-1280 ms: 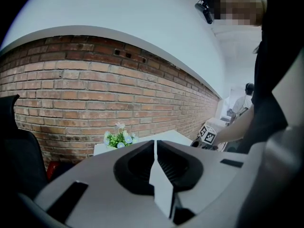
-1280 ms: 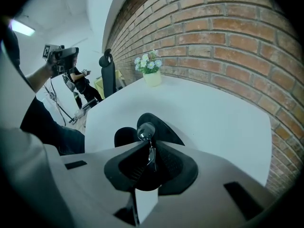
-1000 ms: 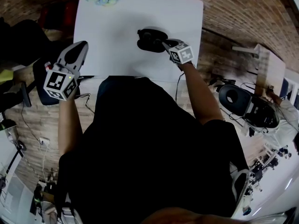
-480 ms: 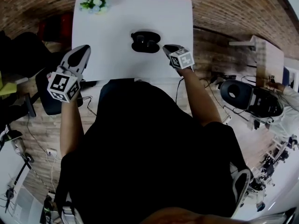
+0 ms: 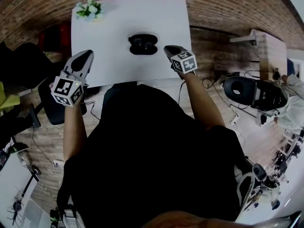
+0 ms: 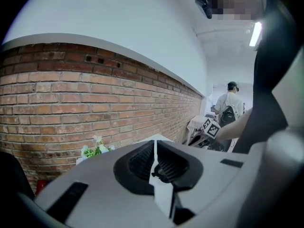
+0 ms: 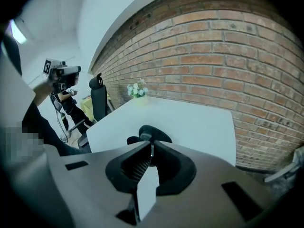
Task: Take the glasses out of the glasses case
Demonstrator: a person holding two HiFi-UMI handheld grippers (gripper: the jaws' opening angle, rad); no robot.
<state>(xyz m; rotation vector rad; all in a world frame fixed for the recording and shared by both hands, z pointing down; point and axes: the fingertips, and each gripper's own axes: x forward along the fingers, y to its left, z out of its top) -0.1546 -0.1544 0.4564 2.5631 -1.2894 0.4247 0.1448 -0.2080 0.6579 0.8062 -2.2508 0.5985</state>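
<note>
Both closed and empty, right hand-held gripper (image 5: 168,49) just beside glasses case (image 5: 142,44), left hand-held gripper (image 5: 84,56) well apart

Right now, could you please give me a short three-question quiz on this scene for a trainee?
1. True or false: the right gripper is shut on the glasses case.
2. Where do the flowers stand? A: at the far left corner of the table. B: right beside the glasses case. C: on the floor.
3. Which is nearer the glasses case, the left gripper or the right gripper?
Key: 1 false: its jaws are together with nothing between them, short of the glasses case. 2 A. 3 the right gripper.
</note>
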